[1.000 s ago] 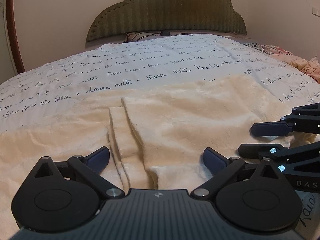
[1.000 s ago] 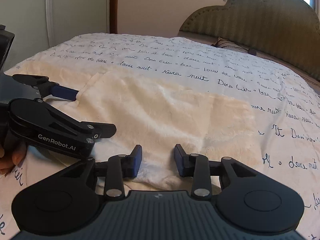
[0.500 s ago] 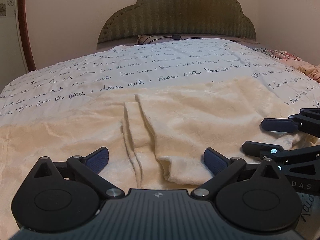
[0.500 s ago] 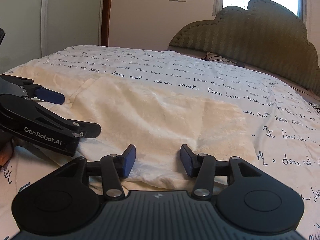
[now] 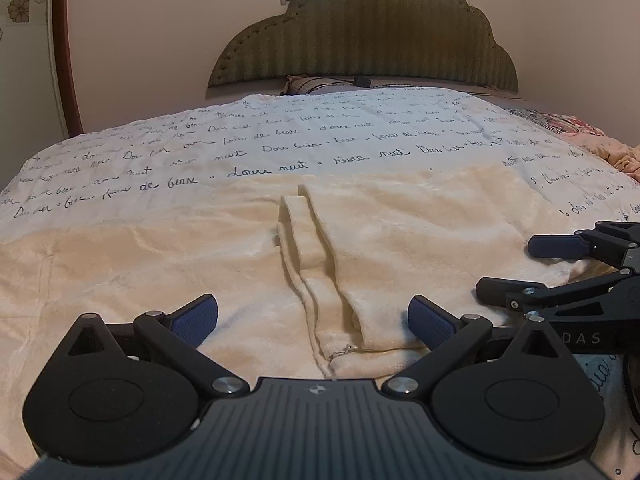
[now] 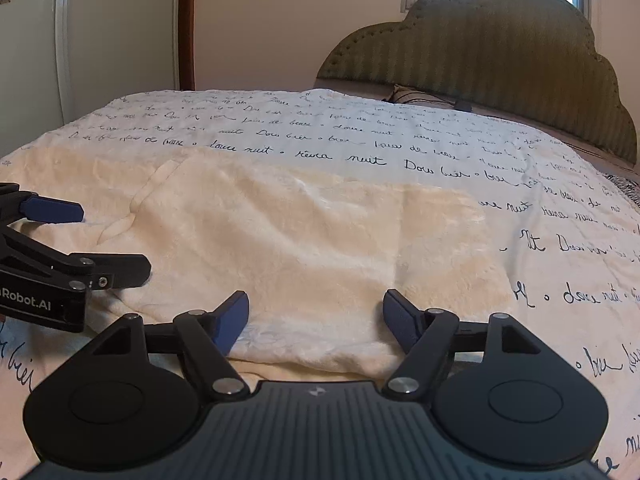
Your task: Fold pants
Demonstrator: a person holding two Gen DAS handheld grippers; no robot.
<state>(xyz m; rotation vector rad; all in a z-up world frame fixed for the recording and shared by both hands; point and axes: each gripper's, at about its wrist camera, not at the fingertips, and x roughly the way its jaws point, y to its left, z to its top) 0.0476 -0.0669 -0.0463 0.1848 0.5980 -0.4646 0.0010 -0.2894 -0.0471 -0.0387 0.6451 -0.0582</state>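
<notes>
Cream fleece pants (image 5: 400,240) lie flat on the bed, one part folded over onto another, its folded edge running down the middle of the left wrist view. The same pants (image 6: 304,240) fill the middle of the right wrist view. My left gripper (image 5: 313,320) stands open over the near hem with nothing pressed between its pads. My right gripper (image 6: 316,320) hovers over the near edge of the fabric; its jaws are opening and the pads do not press on the cloth. Each gripper shows at the side of the other's view: the right gripper (image 5: 532,268) and the left gripper (image 6: 104,240).
The bed wears a white cover with dark handwritten script (image 5: 280,148). A green padded headboard (image 5: 360,40) stands at the far end with a pillow below it. Crumpled pink bedding (image 5: 592,140) lies far right. A wardrobe with flower stickers (image 6: 80,40) stands left.
The right gripper's jaws have spread apart step by step. The left gripper has drawn back, so more of the folded pants and their near hem shows.
</notes>
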